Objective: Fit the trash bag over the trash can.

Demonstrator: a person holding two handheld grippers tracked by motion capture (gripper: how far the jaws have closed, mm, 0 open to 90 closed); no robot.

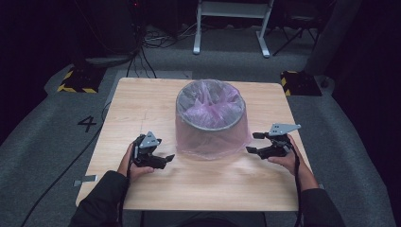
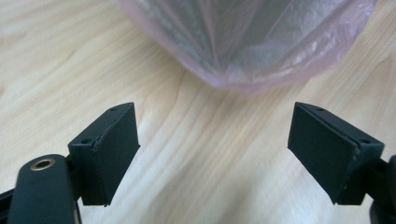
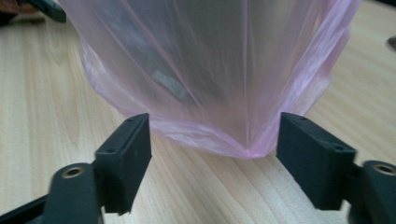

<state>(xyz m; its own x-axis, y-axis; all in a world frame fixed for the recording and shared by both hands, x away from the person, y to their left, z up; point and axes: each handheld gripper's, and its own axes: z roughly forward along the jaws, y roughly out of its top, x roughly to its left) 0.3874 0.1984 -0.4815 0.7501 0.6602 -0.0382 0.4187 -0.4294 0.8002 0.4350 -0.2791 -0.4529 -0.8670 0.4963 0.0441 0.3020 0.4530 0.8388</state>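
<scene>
Left gripper view: the left claw (image 2: 214, 154) stands released, its two black pads wide apart with only bare bench (image 2: 70, 56) between them. Ahead of the claw, clear of both pads, lies the lower hem of the pink bag (image 2: 261, 51) that is pulled down over the waste bin. The hem rests on the wood.

Right gripper view: the right claw (image 3: 214, 158) is likewise released. The bag's bottom edge (image 3: 210, 135) hangs just ahead of the pads and partly between their tips; whether either pad touches the film cannot be told, but the pads do not press on it. Beyond the hem the translucent film rises steeply, with the dark wall of the bin showing faintly through it. At the far upper left of this view, a dark piece of the other claw is glimpsed past the bag.

High view: the left claw (image 1: 163, 160) sits low near the bench, just to the left of the bin, jaws pointing toward it. The right claw (image 1: 254, 143) sits on the opposite side, also pointing inward, close to the bag's skirt. Between the two claws stands the waste bin (image 1: 211, 124), upright near the middle of the bench (image 1: 142, 99), its grey rim wrapped by the bag (image 1: 208, 111), which lines the inside and drapes down the outside to the wood.
</scene>
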